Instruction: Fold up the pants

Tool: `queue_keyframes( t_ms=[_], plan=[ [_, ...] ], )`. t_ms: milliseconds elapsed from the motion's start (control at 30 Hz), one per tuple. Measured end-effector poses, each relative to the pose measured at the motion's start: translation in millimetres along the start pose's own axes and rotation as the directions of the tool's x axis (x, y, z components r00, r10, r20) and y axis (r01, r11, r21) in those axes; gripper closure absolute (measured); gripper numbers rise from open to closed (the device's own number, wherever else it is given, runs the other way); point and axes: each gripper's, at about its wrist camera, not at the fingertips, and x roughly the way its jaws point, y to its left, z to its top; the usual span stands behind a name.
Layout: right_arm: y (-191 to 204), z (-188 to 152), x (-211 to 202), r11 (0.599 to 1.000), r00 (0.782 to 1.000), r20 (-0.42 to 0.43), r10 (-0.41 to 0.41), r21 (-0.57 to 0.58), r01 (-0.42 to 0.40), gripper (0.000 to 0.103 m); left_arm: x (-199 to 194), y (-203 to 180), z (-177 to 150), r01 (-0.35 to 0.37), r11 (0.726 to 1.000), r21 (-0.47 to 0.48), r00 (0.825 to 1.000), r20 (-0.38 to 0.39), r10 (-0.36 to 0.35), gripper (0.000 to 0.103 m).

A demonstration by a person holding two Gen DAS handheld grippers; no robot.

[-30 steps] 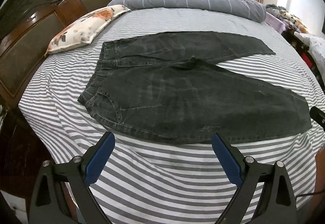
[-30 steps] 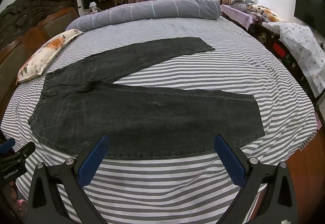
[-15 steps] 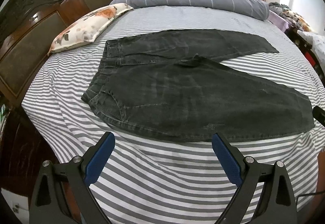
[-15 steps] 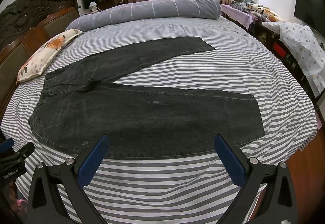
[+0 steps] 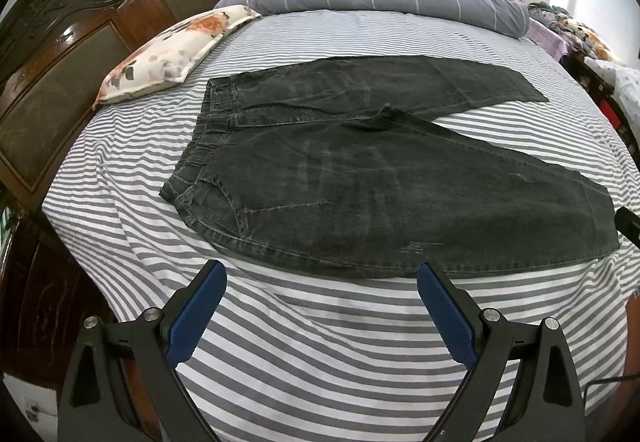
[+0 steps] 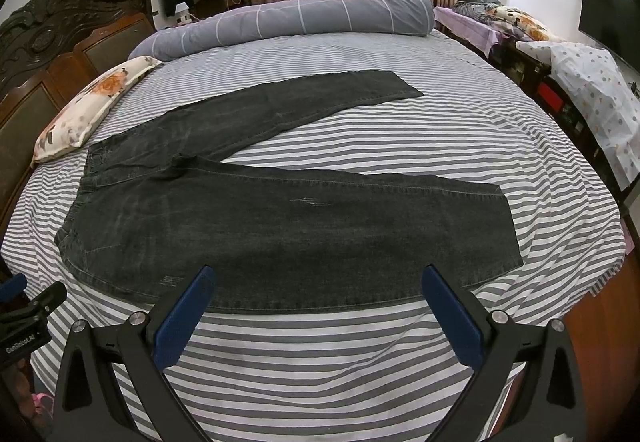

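One striped bed (image 5: pixel 280 342) carries dark pants (image 5: pixel 380 193) lying flat, long axis left to right, waistband left, legs splayed right. Left hand-held gripper (image 5: pixel 320 306) and right hand-held gripper (image 6: pixel 316 306) hover wide open, empty, near its closest edge

Not much going on here tbh. The left gripper (image 5: pixel 320 274) has swung a little toward the headboard (image 5: pixel 80 53) side over the last second, so from its camera the pants (image 5: pixel 380 177) now sit further right, with more of the headboard and floral pillow (image 5: pixel 176 49) showing. The right gripper (image 6: pixel 318 280) crept a hair closer to the pants' near edge.
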Motion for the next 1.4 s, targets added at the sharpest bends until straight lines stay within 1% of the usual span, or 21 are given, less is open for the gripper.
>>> queue_keyframes(
  t_ms=[767, 1033, 1233, 1333, 1400],
  plan=[
    [0, 0, 0, 1.0, 1.0, -0.001, 0.001, 0.0, -0.001, 0.001, 1, 2, 1, 0.002, 1.0, 0.001, 1.0, -0.007, -0.002, 0.007],
    [-3, -2, 3, 1.0, 1.0, 0.008, 0.015, 0.001, -0.015, 0.001, 8, 13, 5, -0.001, 1.0, -0.015, 1.0, -0.004, 0.001, 0.007],
    [-13, -2, 2, 0.998, 0.997, 0.054, 0.057, 0.036, -0.059, 0.001, 21, 37, 19, -0.002, 0.998, -0.061, 1.0, 0.002, 0.002, 0.007],
    [-18, 1, 6, 0.995, 0.995, 0.055, 0.083, 0.057, -0.086, 0.001, 31, 57, 31, -0.012, 0.995, -0.096, 1.0, 0.011, 0.013, 0.007],
    [-17, 3, 12, 0.995, 0.995, 0.046, 0.087, 0.05, -0.089, 0.001, 39, 73, 41, -0.015, 0.993, -0.121, 1.0, 0.017, 0.017, 0.007]
  ],
)
